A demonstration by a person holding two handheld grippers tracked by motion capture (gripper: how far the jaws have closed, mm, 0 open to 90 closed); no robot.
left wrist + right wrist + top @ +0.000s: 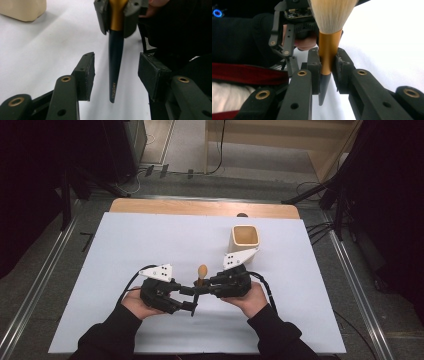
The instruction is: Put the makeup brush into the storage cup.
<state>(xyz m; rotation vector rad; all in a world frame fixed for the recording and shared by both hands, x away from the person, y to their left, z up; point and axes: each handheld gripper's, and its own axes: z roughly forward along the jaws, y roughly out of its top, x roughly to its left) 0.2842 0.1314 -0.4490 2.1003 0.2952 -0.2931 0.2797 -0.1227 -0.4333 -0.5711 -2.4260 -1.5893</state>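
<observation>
Right gripper (327, 72) was clamped on the brush (327, 53) at its gold collar, bristles up above the white surface (150, 240), dark handle hanging between the half-open left gripper (116, 72) pads (not touching), seemingly for a handover; cup (245, 241) nearby.

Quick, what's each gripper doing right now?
Left gripper: open, jaws either side of the brush handle, not touching.
Right gripper: closed on the brush's gold collar.

The makeup brush (327, 37) loses its bristle tips past the right gripper view's top edge — its gold ferrule sits partly masked between pads. The beige cup (23, 8) is cut off at the left gripper view's top edge.
</observation>
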